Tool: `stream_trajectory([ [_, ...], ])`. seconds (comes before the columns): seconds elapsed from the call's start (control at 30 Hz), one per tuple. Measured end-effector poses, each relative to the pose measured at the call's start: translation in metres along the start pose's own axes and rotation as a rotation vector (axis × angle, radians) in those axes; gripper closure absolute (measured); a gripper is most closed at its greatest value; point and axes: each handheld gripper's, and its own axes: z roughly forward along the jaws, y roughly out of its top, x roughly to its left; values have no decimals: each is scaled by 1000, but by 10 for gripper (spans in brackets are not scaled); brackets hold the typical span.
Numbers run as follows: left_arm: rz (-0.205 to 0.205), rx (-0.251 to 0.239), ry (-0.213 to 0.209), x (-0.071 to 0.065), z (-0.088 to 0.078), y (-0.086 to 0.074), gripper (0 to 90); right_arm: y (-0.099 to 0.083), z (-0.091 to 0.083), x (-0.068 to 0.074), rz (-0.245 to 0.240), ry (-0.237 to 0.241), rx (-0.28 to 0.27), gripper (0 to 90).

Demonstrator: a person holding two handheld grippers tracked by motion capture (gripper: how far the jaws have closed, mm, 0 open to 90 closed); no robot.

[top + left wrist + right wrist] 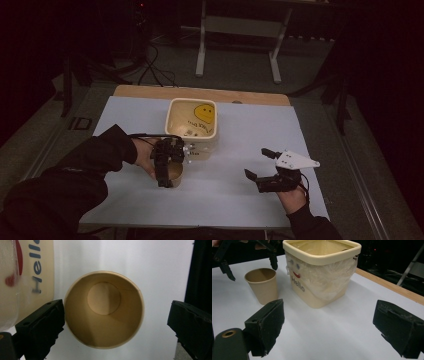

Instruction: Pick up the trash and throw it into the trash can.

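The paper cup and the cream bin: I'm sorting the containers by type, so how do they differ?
The paper cup is round and plain; the cream bin is squarish, with a printed face and "Hello". The cup looks empty and unlined; the bin holds a clear plastic liner. The cup is the smaller and shorter, and the bin stands taller beside it. Both stand upright and open-topped on the white table.

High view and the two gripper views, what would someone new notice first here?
First, the cream square bin, lined with a clear plastic bag and printed "Hello", standing toward the far middle of the white table. Next, the tan paper cup, upright and empty just beside the bin, with the left gripper poised right above it, jaws wide either side of the rim. The right gripper hangs open off to the right, holding nothing.
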Motion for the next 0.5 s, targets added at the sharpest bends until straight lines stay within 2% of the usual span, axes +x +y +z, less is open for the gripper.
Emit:
stream_trajectory([
  [0.2,4,11,0,1,5,-1,49,0,0,0,-1,1,4,100],
  [0.4,-8,-10,-8,5,7,-2,140,0,1,0,-2,4,5,100],
  [0.5,-13,-6,-5,7,9,-2,157,-1,1,0,-1,3,6,100],
])
